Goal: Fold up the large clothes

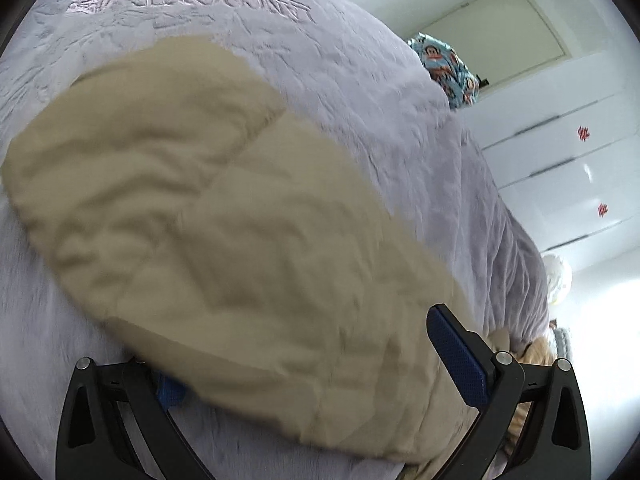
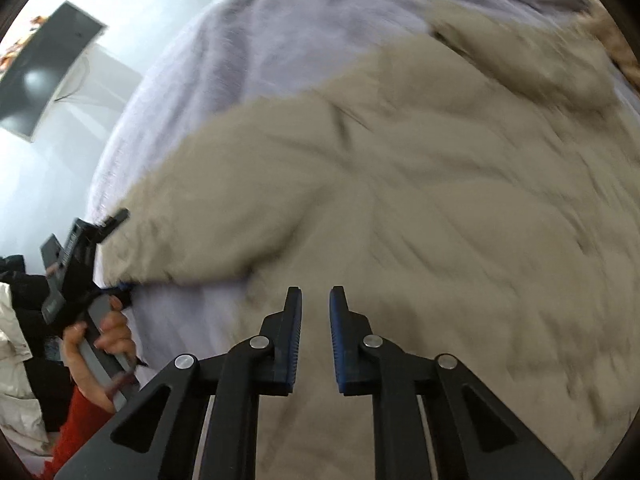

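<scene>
A beige padded jacket point(image 2: 420, 200) lies spread on a lavender bedspread point(image 2: 240, 60). In the left wrist view its sleeve point(image 1: 192, 208) stretches away across the bedspread point(image 1: 360, 92). My left gripper point(image 1: 300, 340) stands wide open around the near end of the sleeve; fabric drapes over one finger and the other blue pad point(image 1: 456, 356) shows bare. The right wrist view shows the left gripper point(image 2: 120, 252) at the jacket's left edge, held by a hand point(image 2: 108, 336). My right gripper point(image 2: 316, 292) hovers over the jacket body, its jaws nearly together with nothing between them.
A blue patterned bundle point(image 1: 444, 68) sits at the bed's far side, white cupboard doors point(image 1: 560, 160) behind it. A dark screen point(image 2: 44, 80) hangs on the wall left of the bed. A red sleeve point(image 2: 76, 420) and a pale garment point(image 2: 16, 360) are at the bed's near left edge.
</scene>
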`<state>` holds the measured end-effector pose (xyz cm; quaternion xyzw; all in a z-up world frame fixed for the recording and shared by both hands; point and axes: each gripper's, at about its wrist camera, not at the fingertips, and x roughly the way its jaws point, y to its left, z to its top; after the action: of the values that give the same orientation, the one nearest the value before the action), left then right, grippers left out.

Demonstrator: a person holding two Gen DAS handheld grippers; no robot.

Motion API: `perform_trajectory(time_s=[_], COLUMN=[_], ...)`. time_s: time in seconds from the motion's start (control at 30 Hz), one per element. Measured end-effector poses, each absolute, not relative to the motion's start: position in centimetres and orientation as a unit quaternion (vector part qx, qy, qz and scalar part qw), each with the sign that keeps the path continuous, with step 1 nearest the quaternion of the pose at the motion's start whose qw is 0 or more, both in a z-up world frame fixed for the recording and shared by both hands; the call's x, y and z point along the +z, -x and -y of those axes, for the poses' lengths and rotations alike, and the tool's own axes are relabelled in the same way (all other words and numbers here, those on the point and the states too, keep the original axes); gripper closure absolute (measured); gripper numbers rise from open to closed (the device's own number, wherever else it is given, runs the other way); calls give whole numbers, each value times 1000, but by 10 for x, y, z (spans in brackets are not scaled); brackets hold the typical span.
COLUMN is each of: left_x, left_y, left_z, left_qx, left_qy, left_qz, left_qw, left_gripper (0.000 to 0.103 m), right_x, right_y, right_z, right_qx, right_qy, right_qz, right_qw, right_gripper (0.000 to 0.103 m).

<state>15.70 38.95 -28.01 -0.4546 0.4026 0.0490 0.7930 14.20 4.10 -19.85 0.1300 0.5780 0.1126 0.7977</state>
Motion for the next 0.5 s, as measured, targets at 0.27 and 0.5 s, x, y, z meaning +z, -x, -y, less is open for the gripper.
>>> perform_trajectory(time_s=[0.27,0.5], left_x=[-275,-178], left_y=[-174,-183], left_z=[-404,-340], left_qx=[13,-92], left_qy=[458,342], left_qz=[-402,-363], left_qw=[793,862], left_gripper=[86,86], right_x=[-246,-279], right_y=[-185,-192], right_z=[-82,-79], right_qx=[141,140], right_qy=[-178,-193], right_qz=[-580,-593], right_qw=[783,769], right_gripper=[88,91])
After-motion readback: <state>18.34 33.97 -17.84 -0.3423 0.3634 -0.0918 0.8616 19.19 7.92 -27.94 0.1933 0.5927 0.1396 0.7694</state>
